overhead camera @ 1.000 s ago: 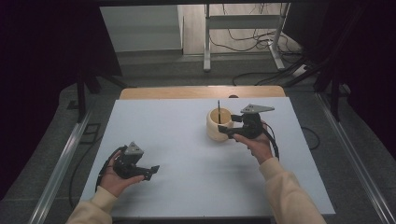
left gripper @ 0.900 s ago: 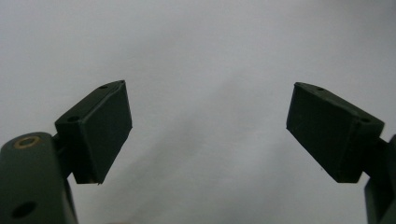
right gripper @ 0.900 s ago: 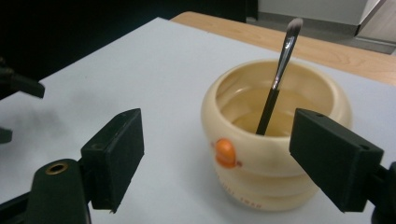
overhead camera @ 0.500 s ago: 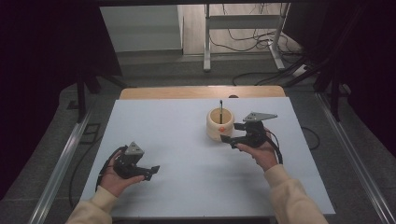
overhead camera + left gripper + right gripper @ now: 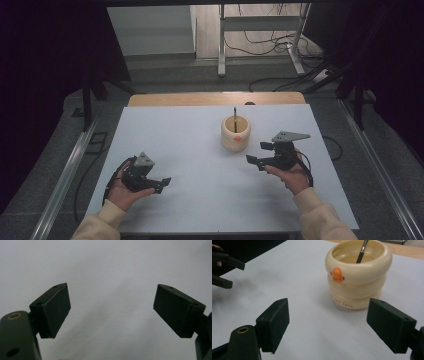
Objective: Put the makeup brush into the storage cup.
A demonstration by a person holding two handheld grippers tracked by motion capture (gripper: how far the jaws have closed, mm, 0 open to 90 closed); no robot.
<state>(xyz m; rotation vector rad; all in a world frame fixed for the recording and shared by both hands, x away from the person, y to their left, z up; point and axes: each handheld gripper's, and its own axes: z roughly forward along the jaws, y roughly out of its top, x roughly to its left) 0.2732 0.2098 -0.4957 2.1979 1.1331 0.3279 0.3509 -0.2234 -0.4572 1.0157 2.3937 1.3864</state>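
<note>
A cream ringed cup (image 5: 235, 133) (image 5: 358, 275) with an orange beak stands upright near the table's middle back. A dark thin utensil (image 5: 234, 118) (image 5: 361, 251) leans inside it. My right gripper (image 5: 256, 158) (image 5: 337, 322) is open, low over the table, a short way right and front of the cup, jaws wide with nothing between them. Over the front left of the table my left gripper (image 5: 164, 184) (image 5: 111, 310) is open, with only bare tabletop between its pads.
The white table top (image 5: 190, 145) ends in a wooden strip (image 5: 215, 98) at the back. Metal rails (image 5: 65, 175) run along both sides. In the right gripper view the left gripper (image 5: 223, 270) appears far off at the left edge.
My right gripper has drawn back from the cup toward the front right. The utensil stays in the cup. The left gripper has hardly moved.
</note>
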